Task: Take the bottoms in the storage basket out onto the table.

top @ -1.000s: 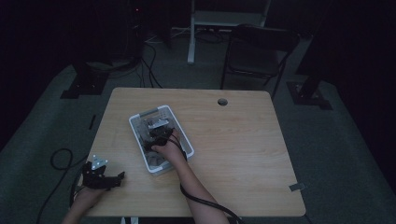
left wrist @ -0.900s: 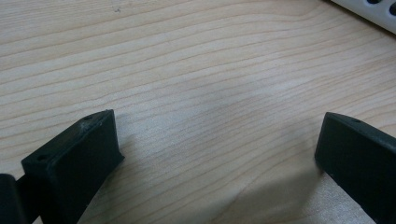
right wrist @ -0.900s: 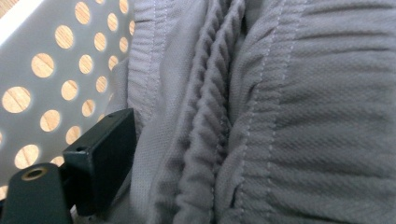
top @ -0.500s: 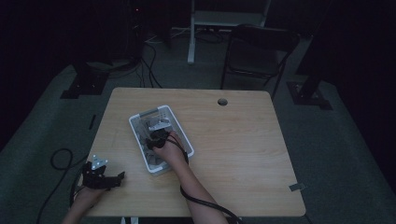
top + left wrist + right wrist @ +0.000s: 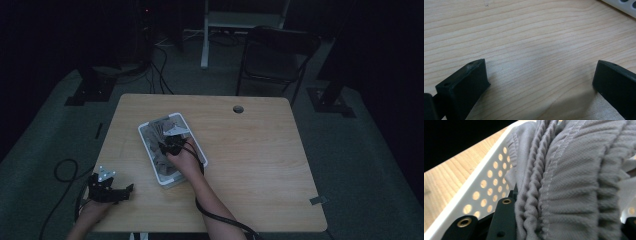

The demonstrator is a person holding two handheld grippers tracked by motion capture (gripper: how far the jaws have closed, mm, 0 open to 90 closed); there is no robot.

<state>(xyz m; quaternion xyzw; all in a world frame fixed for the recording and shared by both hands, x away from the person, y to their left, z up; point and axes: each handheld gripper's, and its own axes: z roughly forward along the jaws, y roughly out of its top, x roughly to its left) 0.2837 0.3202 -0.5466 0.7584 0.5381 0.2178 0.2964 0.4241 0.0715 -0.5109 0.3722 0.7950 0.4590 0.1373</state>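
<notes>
While the right gripper has just been closing, its jaws now pinch a bunched fold of the grey cloth, which lies inside the white perforated basket near the table's left-middle. So the grab looks made; lifting the cloth out is, by my judgement, still to do. The left gripper rests at the front-left corner, jaws wide apart over bare wood. No brand, label or writing can be read anywhere.

On 1 table sit 1 white basket, 1 grey cloth and 2 hand-held grippers, left and right.
</notes>
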